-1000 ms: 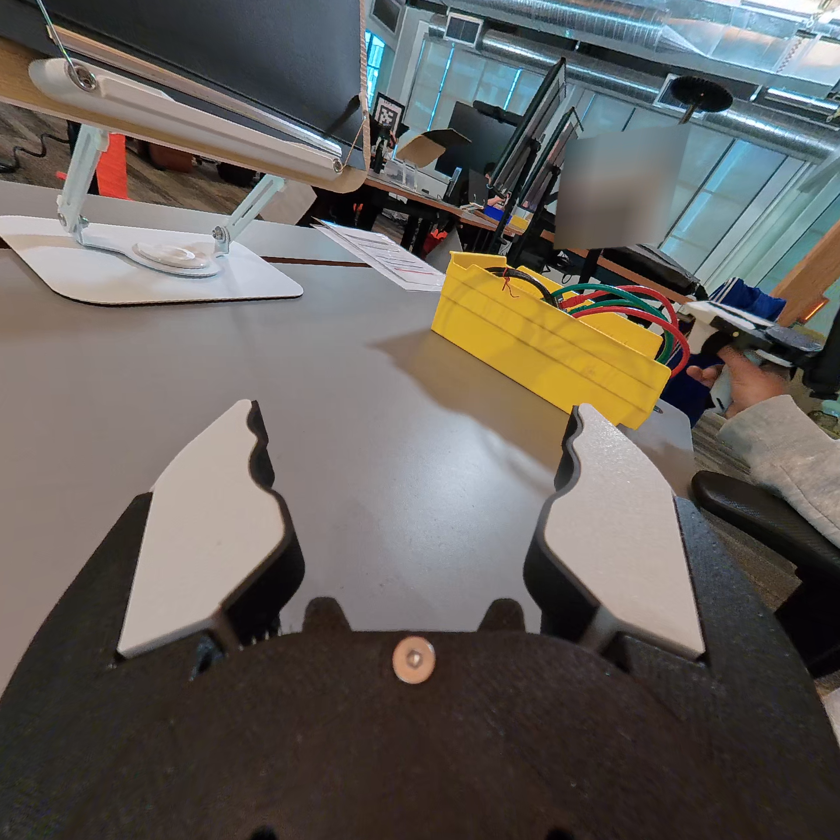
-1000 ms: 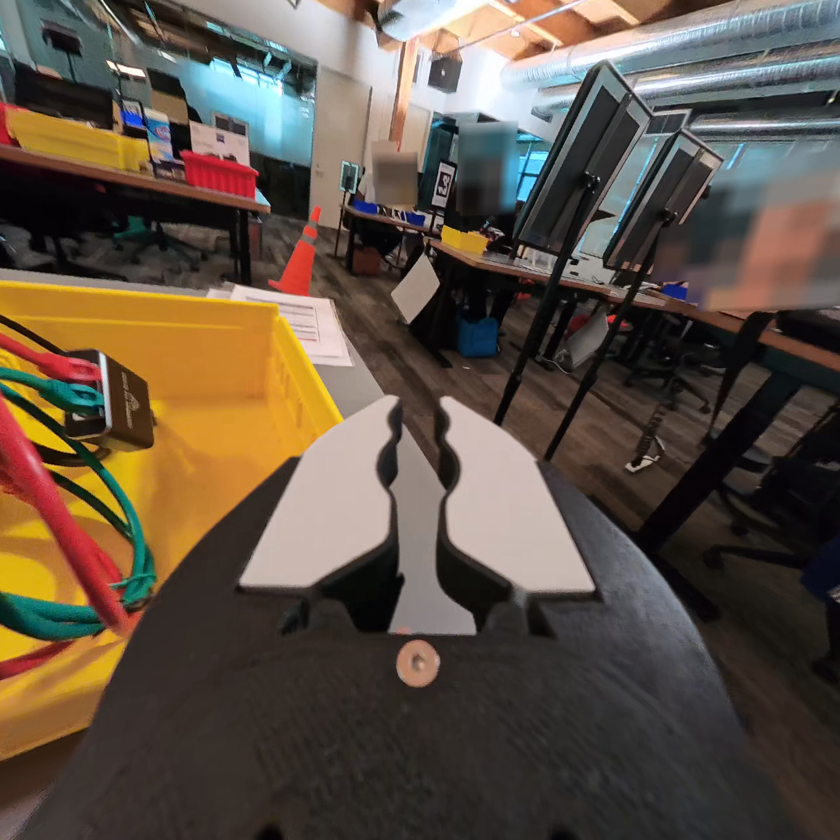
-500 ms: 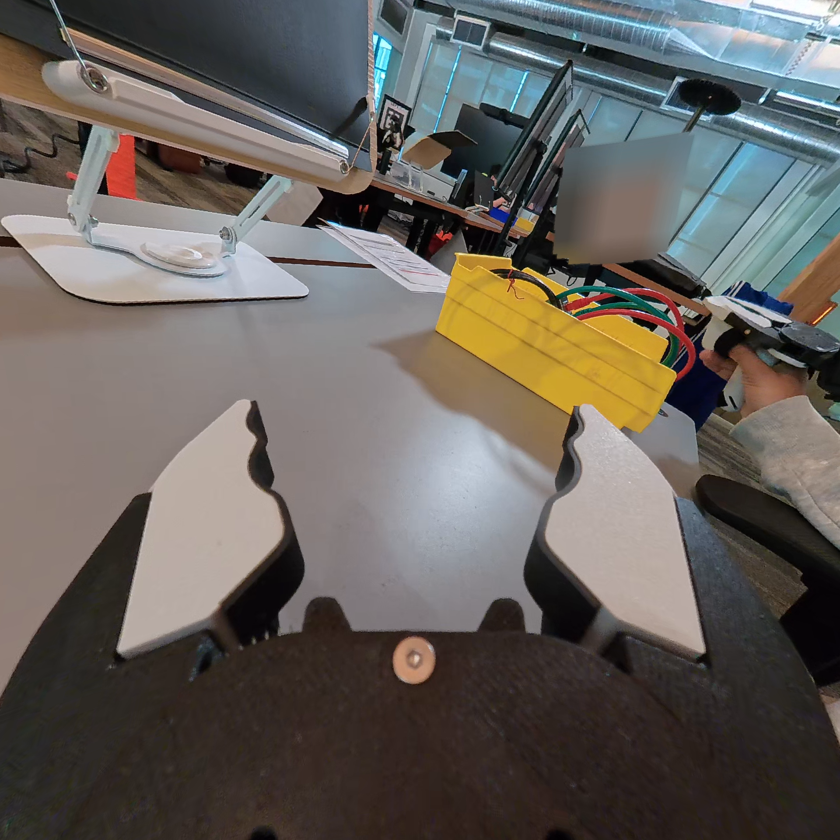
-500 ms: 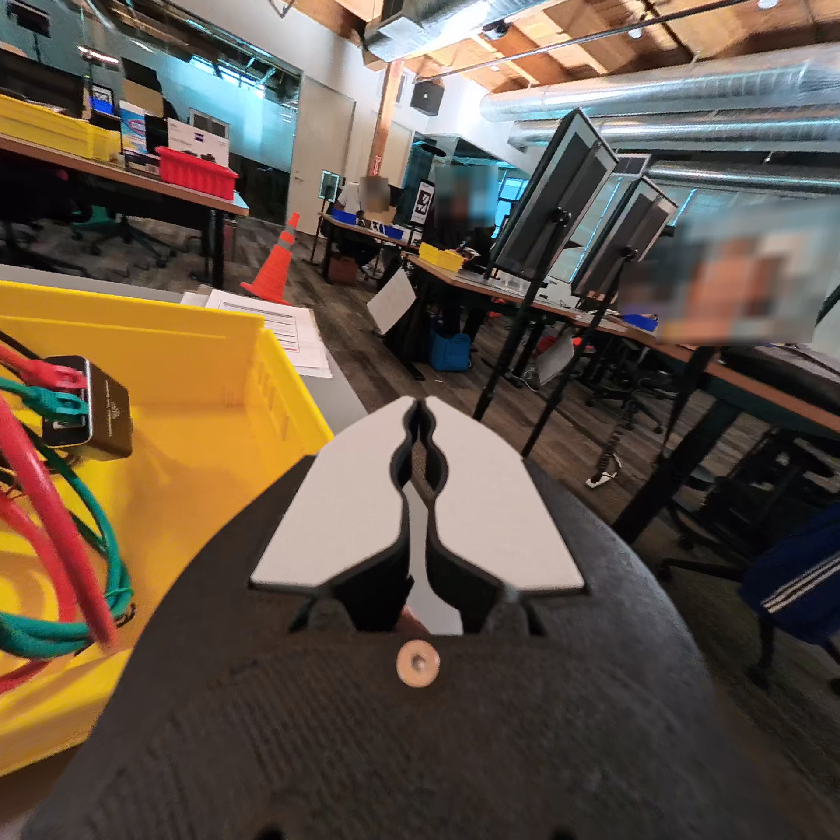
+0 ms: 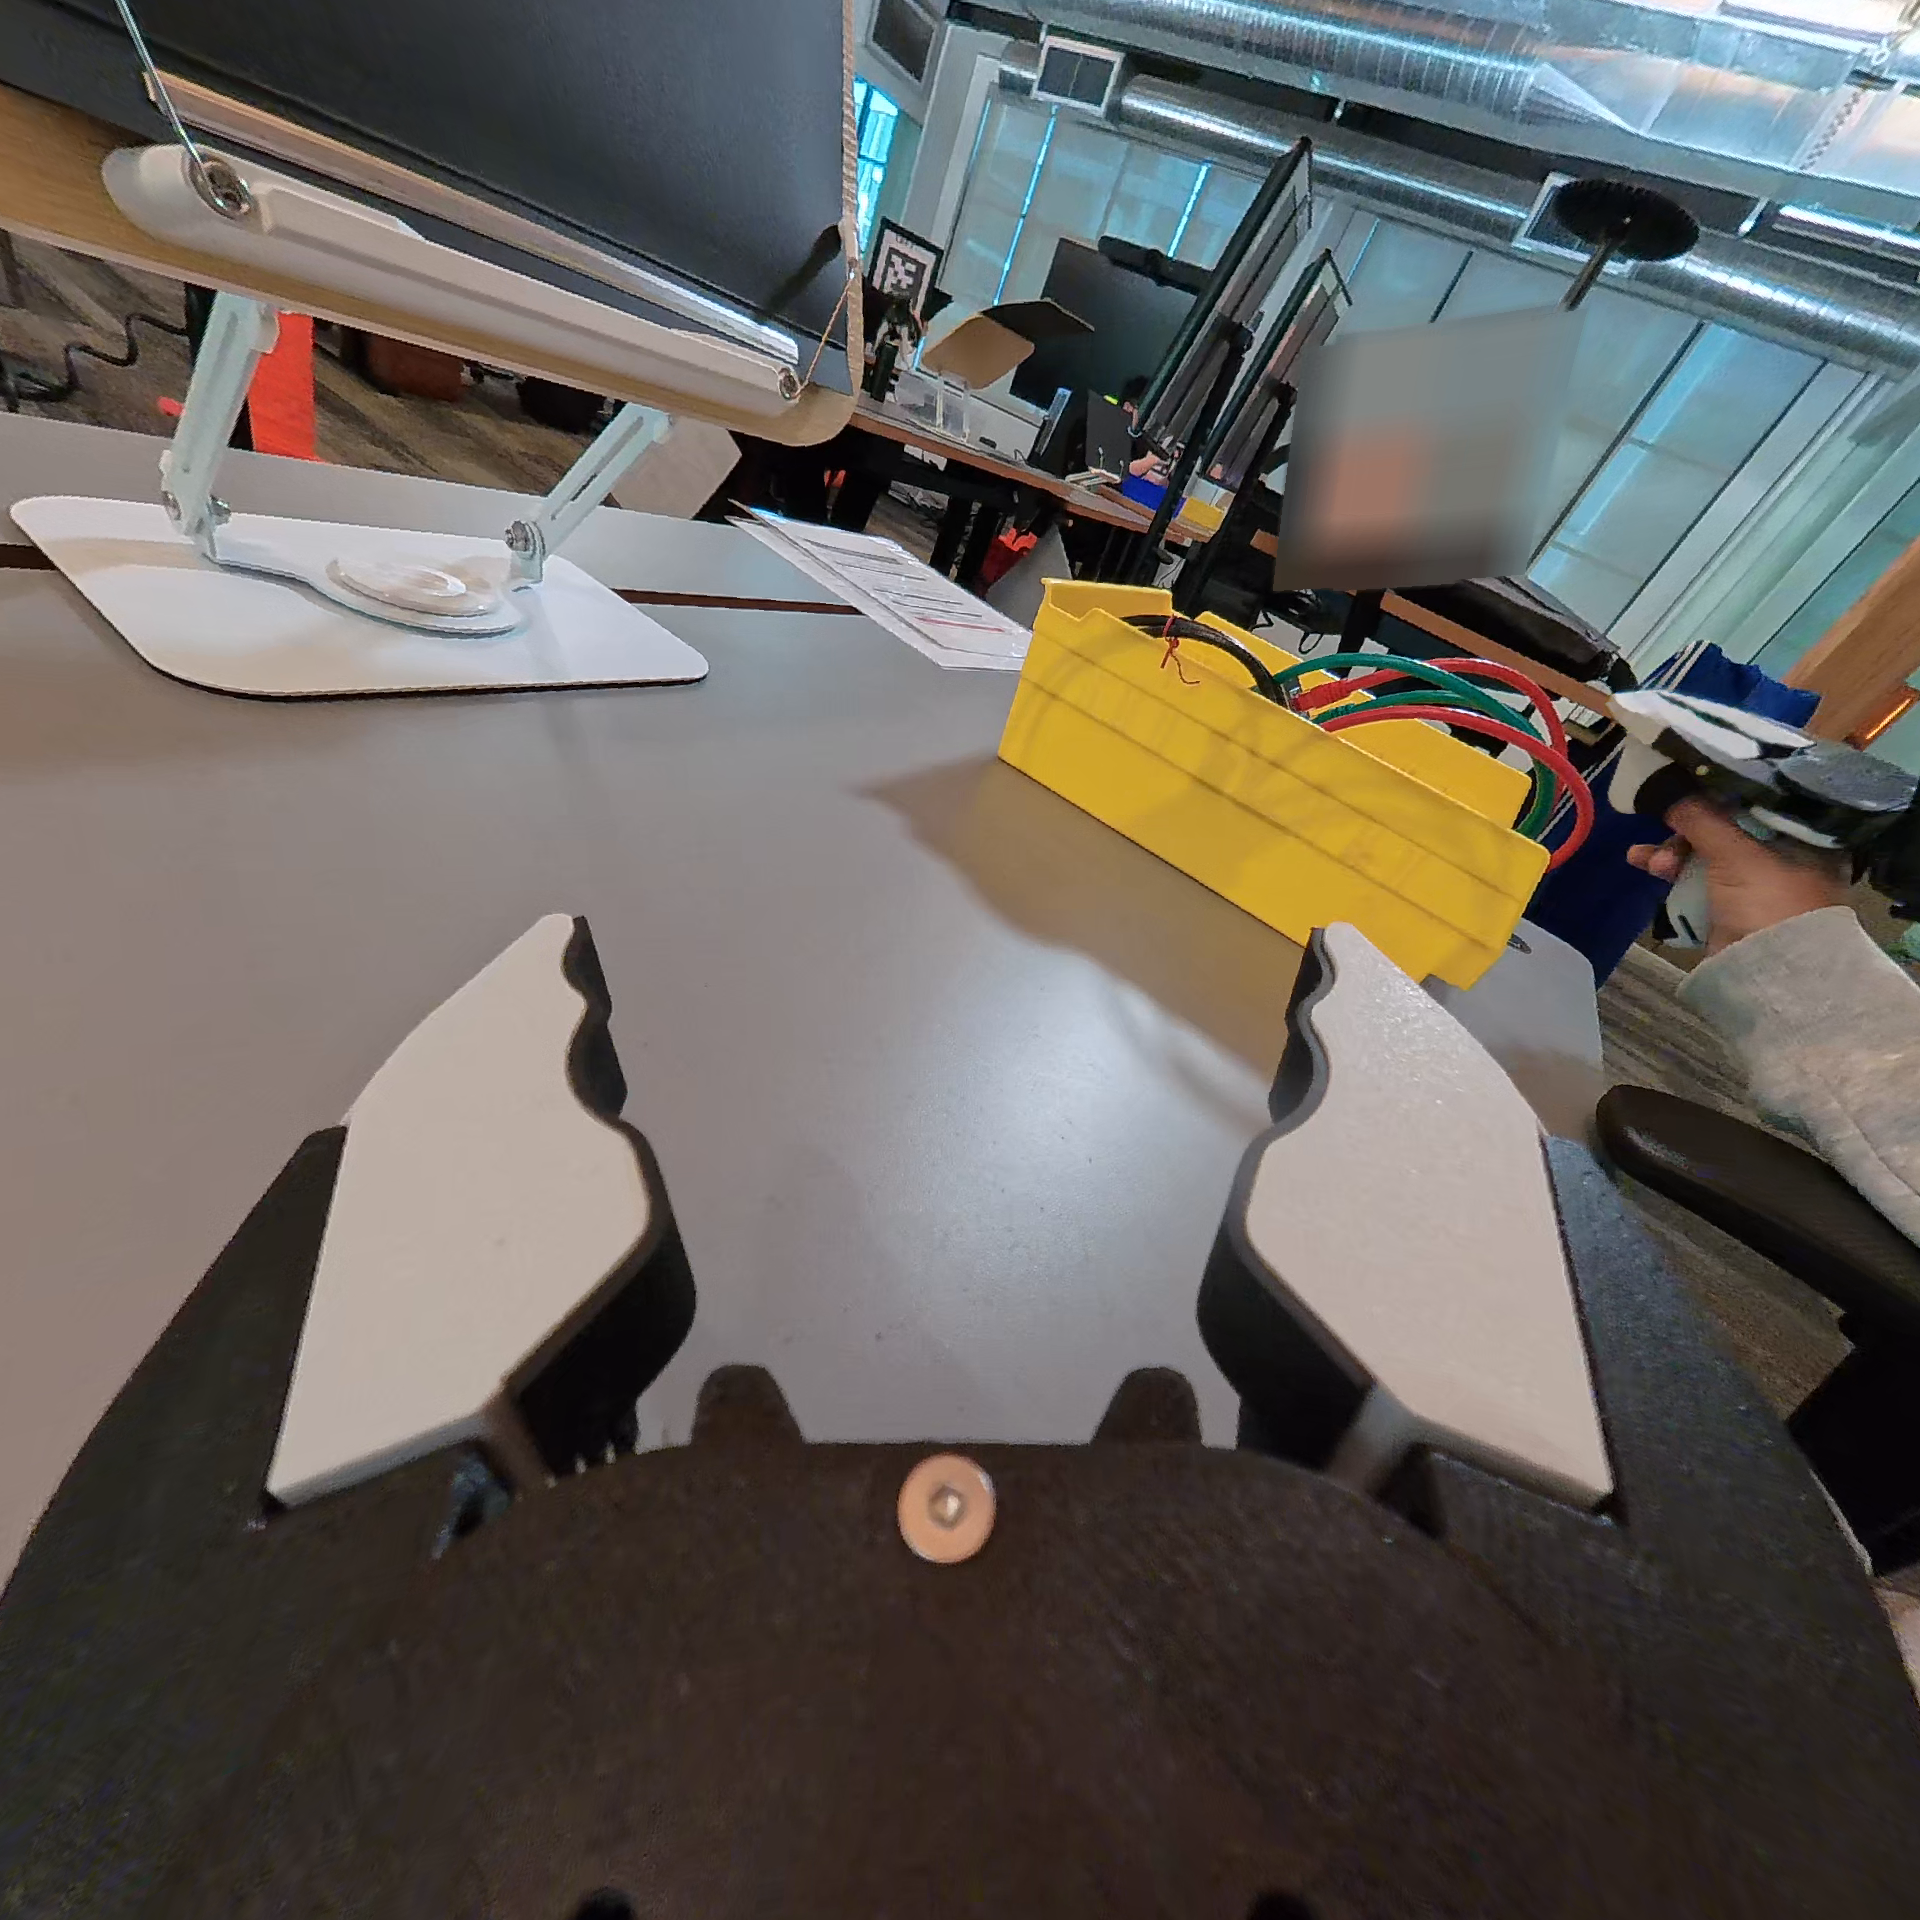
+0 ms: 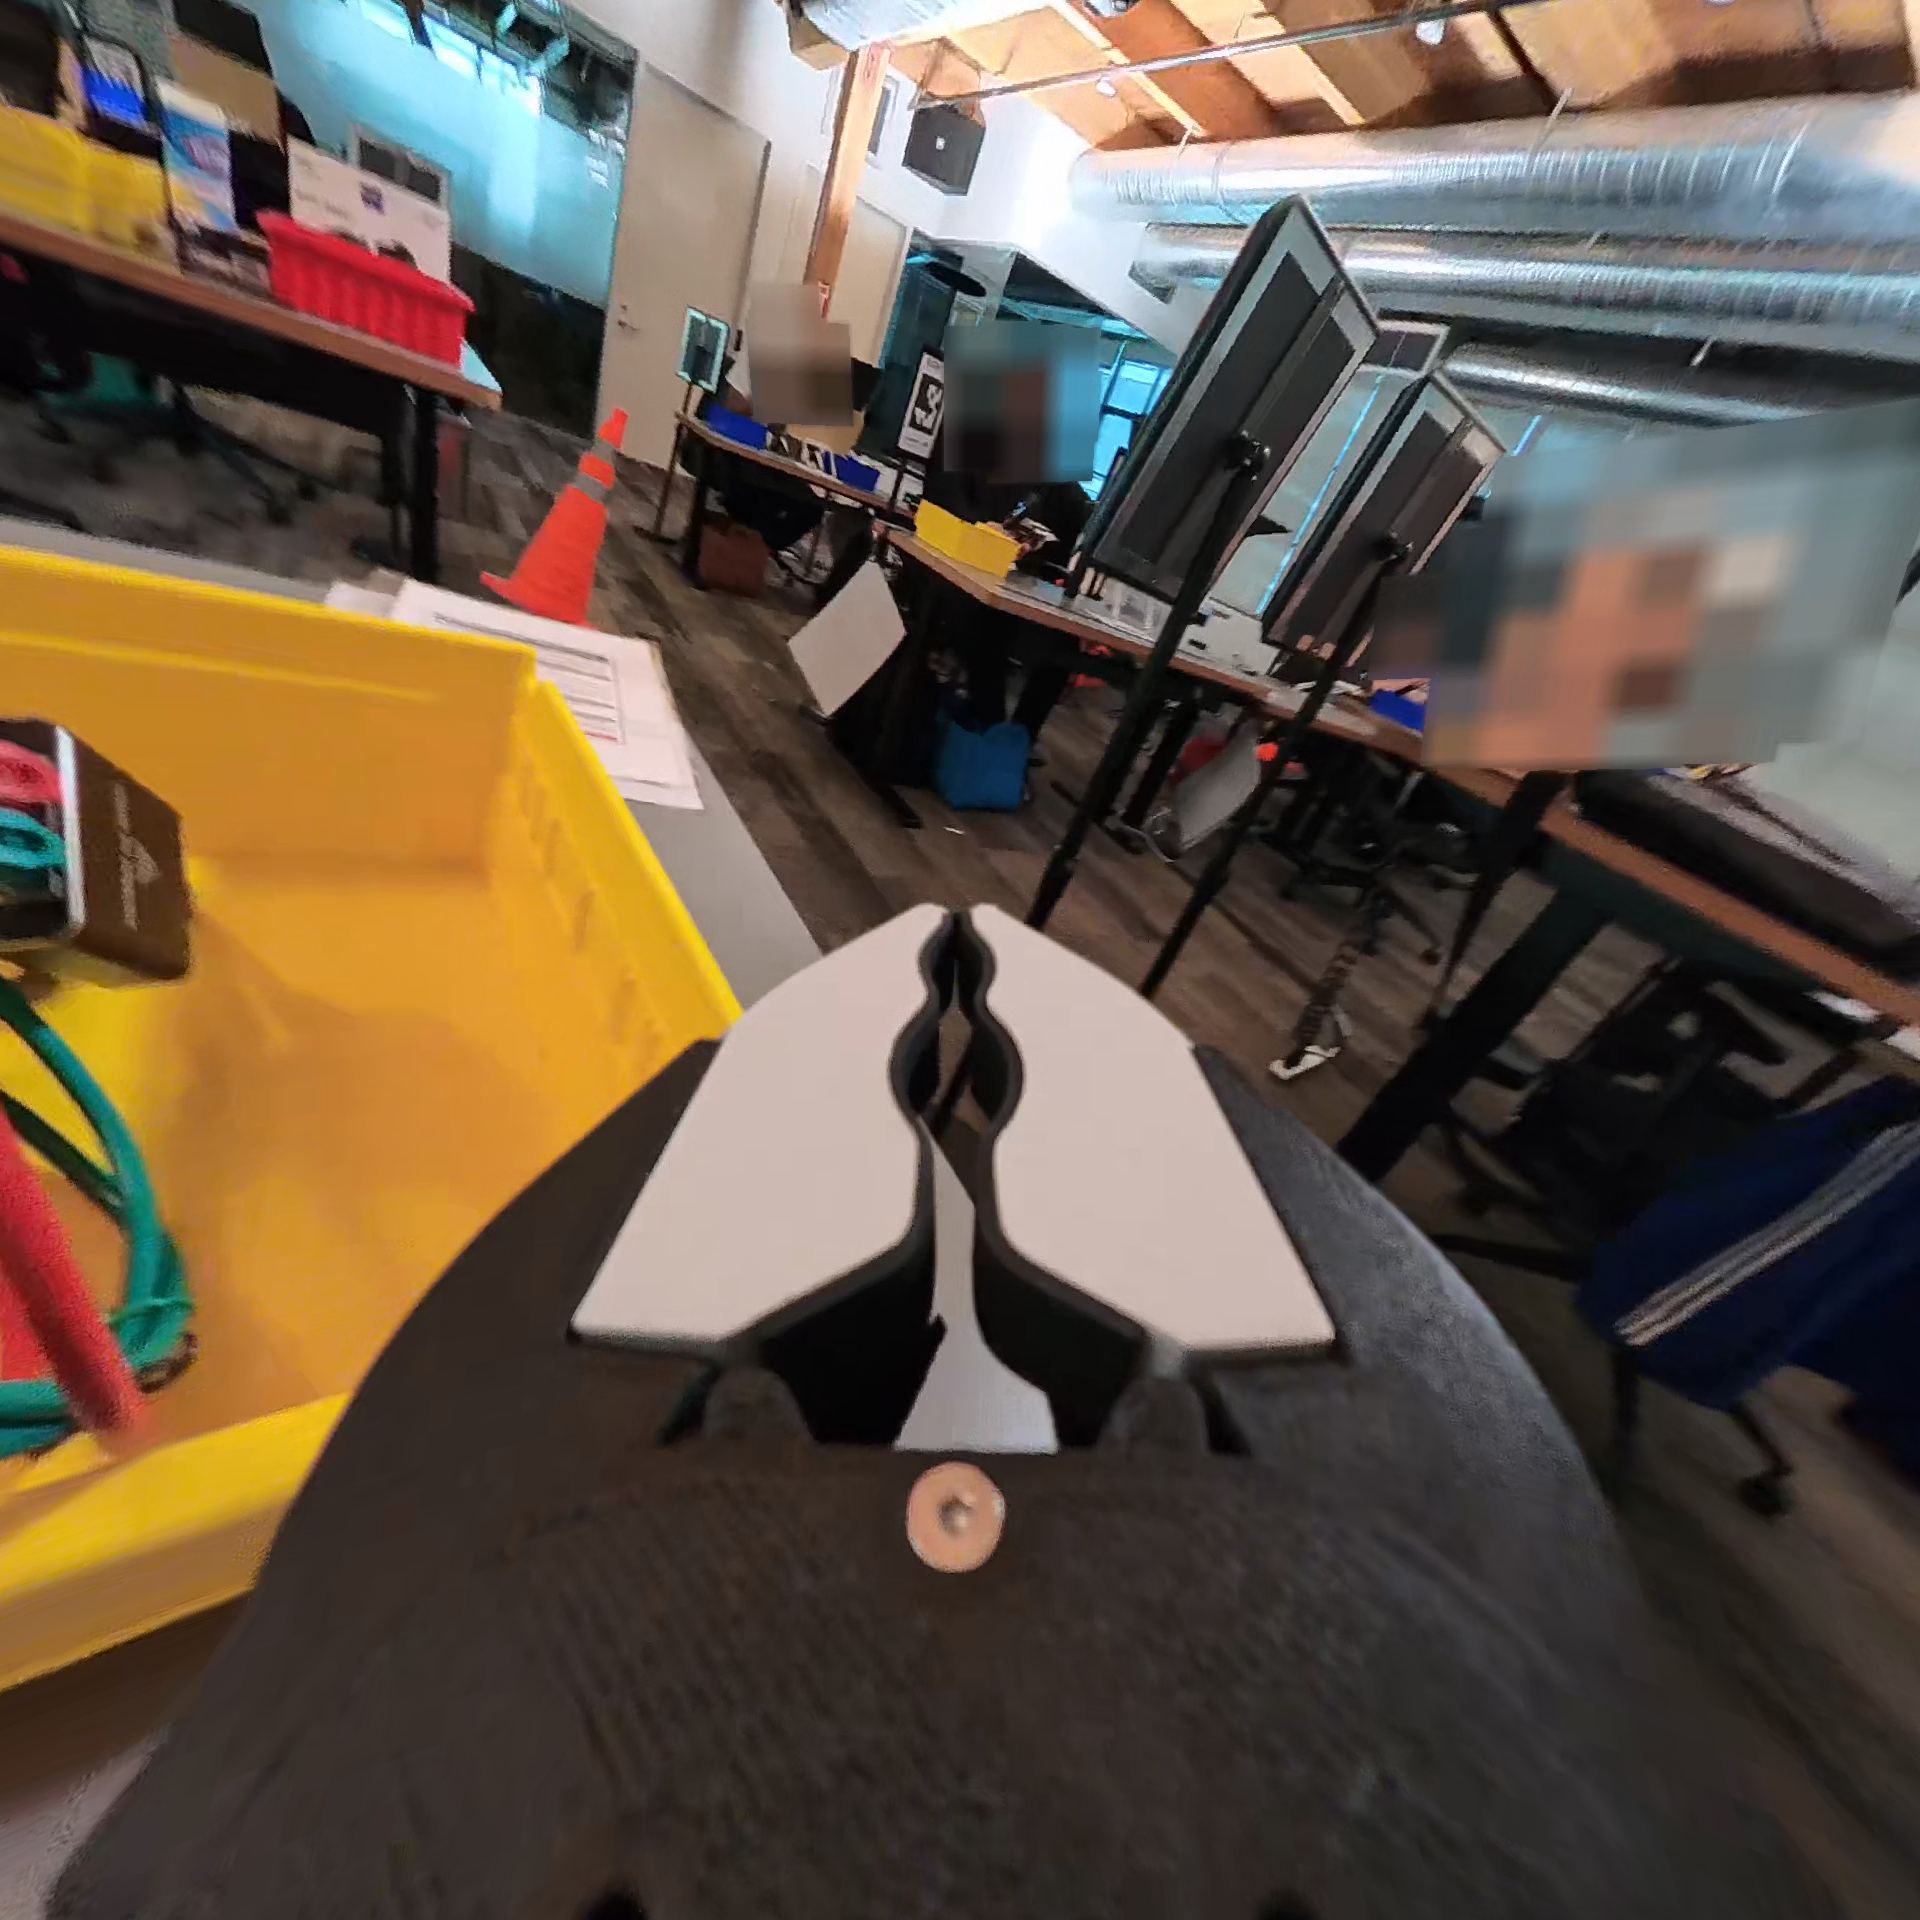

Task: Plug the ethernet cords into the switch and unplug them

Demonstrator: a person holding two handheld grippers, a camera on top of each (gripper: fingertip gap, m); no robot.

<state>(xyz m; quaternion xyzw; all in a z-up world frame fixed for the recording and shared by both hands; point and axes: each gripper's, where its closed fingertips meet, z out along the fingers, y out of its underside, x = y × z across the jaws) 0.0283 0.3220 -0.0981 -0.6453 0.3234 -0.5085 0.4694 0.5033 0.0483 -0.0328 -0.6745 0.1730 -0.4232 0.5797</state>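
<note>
Left claw (image 5: 940,997) gapes empty above the bench (image 5: 520,883); right claw (image 6: 961,930) is clenched on nothing. Left of it, limp cords (image 6: 73,1278) likely flop, so pinch their stiff plugs at the light switch (image 6: 114,862).

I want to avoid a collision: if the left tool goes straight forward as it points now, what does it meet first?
Probably nothing soon: the open left tool points over bare grey table. The yellow bin lies right of that line, the white stand left; depth is uncertain.

Left gripper (image 5: 940,961) gapes over grey table (image 5: 416,883) (yellow bin (image 5: 1247,800) beyond).
</note>
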